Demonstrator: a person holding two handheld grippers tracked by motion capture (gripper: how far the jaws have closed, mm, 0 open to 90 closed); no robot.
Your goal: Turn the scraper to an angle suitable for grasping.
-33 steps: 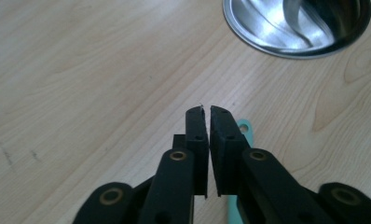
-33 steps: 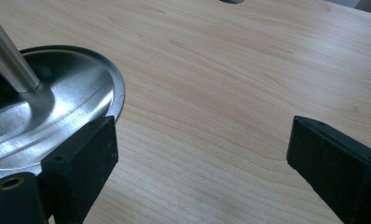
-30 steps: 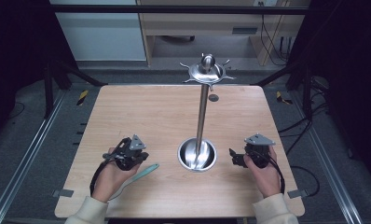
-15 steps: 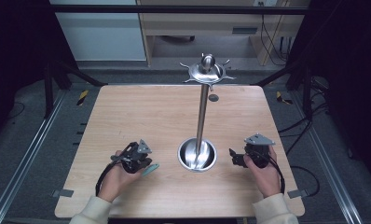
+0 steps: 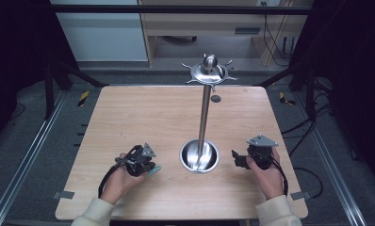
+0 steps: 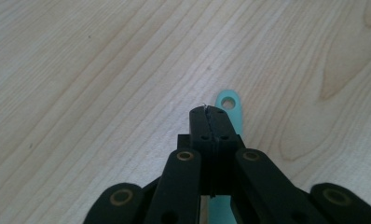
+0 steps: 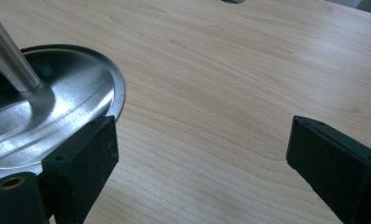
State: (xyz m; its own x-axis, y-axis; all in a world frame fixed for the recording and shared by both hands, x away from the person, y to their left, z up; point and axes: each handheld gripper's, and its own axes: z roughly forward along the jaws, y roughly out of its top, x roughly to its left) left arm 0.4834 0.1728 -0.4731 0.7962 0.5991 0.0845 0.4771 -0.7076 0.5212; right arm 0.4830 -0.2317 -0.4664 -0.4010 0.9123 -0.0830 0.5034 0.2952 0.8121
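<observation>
- Left tool (image 6: pixel 210 122) is clenched tight, jaws pressed together; a teal handle (image 6: pixel 230 105) with a hanging hole at its end lies on the surface right under and beside them. From the left gripper view I cannot tell whether the jaws pinch the handle's edge or merely rest over it; the closed tips show nothing between them.
- From above, the left tool (image 5: pixel 139 161) sits low over the near left part of the surface (image 5: pixel 129 113), the teal piece (image 5: pixel 153 170) poking out beside it.
- Right tool (image 7: pixel 202 154) is released, jaws wide apart with bare wood between them, just beside the stand's base (image 7: pixel 58 107). From above the right tool (image 5: pixel 247 159) waits to the right of that base.
- Stand (image 5: pixel 204 117) rises mid-surface; its hooked top (image 5: pixel 208 71) carries nothing that I can make out.
- My judgement: the work is at its start. The teal utensil is at most being picked up; lifting it and hanging it by its hole on a hook is all still to do.
</observation>
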